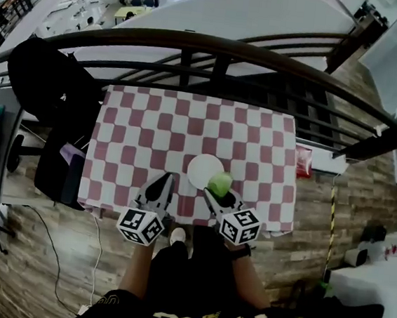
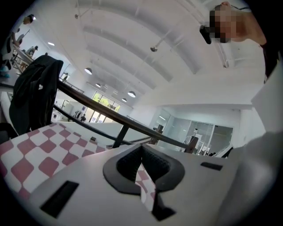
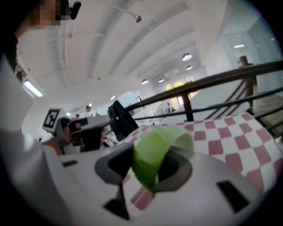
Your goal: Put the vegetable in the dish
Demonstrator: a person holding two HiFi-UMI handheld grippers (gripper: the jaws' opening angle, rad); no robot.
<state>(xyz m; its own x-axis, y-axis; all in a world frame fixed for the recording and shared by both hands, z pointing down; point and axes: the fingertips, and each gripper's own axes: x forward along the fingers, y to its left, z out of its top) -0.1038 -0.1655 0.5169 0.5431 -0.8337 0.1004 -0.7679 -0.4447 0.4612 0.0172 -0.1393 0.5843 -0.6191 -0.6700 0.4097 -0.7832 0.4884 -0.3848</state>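
A light green leafy vegetable (image 1: 219,184) (image 3: 154,154) is pinched in my right gripper (image 1: 214,194) (image 3: 148,176), whose jaws are shut on it. In the head view the vegetable hangs at the right edge of a white round dish (image 1: 201,170) on the red-and-white checked table (image 1: 187,129). My left gripper (image 1: 162,184) (image 2: 142,165) sits to the left of the dish, over the table's near edge. Its jaws are shut with nothing between them. The dish shows in neither gripper view.
A dark metal railing (image 1: 217,51) runs behind the table's far edge. A black jacket (image 1: 48,79) hangs over a chair at the table's left. The person's legs and shoe (image 1: 177,237) stand just below the table's near edge, on a wooden floor (image 1: 54,259).
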